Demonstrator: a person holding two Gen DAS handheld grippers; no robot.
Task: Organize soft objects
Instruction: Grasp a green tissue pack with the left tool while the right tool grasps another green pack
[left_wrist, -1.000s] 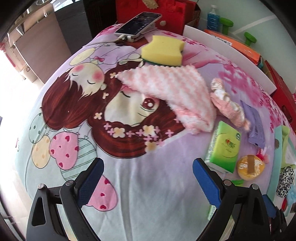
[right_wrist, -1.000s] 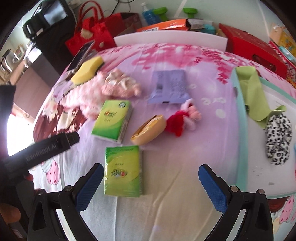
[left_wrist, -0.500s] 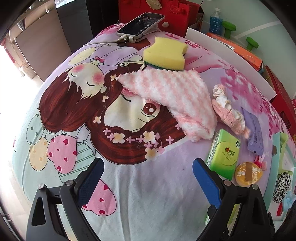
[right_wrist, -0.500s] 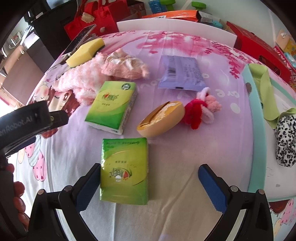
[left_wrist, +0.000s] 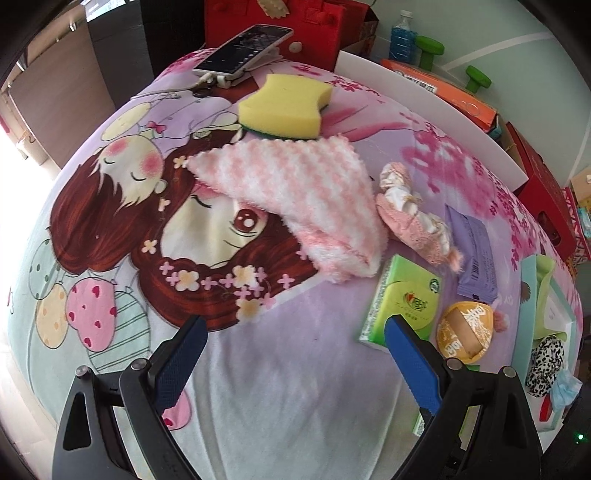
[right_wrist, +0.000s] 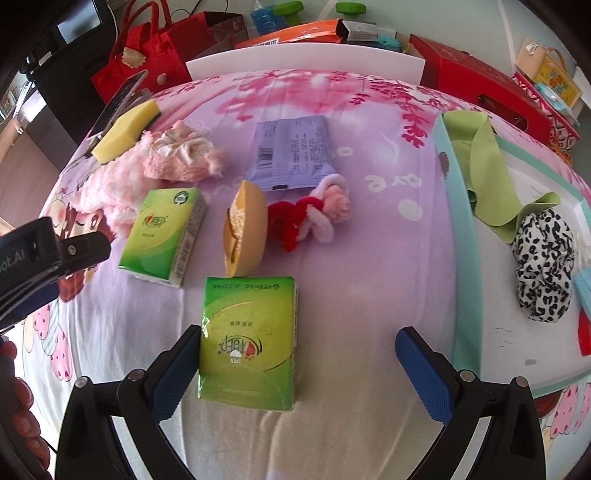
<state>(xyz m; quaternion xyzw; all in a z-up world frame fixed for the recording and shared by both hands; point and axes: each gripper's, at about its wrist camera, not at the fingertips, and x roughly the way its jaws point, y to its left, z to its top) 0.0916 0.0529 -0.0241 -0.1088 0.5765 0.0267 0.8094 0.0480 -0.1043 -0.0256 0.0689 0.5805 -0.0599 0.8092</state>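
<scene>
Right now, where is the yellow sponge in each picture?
Left wrist view: the yellow sponge sits top centre, touching the pink towel's far edge.
Right wrist view: the sponge is at upper left, beside the same towel.
Shared landmark: the phone just behind it.

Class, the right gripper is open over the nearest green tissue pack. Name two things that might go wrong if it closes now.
1. The near tissue pack sits off-centre in the right gripper, close against one of the fingers, so closing may push or twist it rather than clamp it squarely.
2. The orange puff lies right at the pack's far edge, so a shoved pack could nudge it.
</scene>
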